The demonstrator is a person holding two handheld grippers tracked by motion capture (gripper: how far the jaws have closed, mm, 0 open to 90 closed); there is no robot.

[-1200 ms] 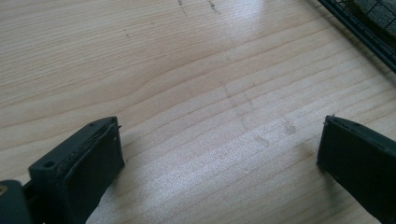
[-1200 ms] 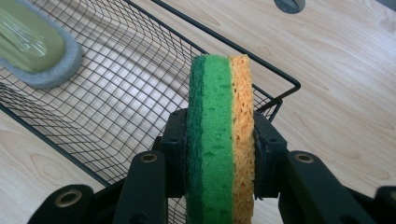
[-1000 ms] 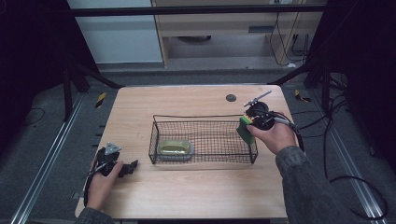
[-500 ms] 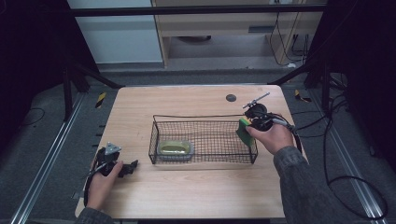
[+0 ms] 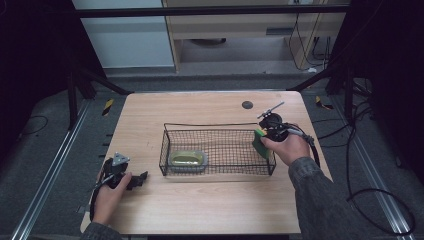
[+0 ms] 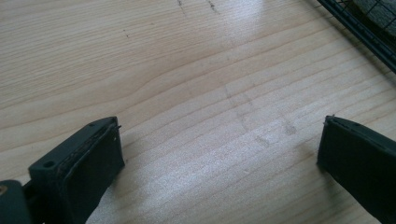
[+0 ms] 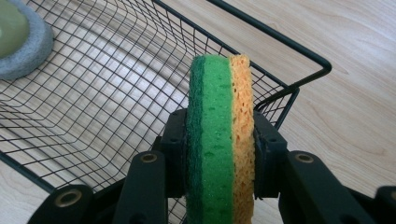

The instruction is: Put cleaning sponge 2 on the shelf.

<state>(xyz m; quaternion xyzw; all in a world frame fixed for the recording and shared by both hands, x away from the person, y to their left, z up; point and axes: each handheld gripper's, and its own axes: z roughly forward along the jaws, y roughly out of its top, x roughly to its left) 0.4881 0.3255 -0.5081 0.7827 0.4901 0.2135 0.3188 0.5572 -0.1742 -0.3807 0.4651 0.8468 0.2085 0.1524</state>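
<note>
A: Sponge (image 7: 219, 135) sits clenched upright in the right tool (image 5: 267, 137), at the basket's (image 5: 215, 126) right end, just over the rim.

B: So the step is dropping it in?

A: Likely. The next move calls for clearing the wire edge, then lowering and letting go.

B: Room inside?

A: Plenty; the soap dish (image 5: 187, 160) lies well apart at the left end. The left tool (image 5: 137, 180) rests released on the table (image 5: 210, 210), holding nothing.

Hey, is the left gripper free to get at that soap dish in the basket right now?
Probably yes: the left gripper is open and empty, the wire basket is open-topped, and nothing covers the soap dish.
</note>
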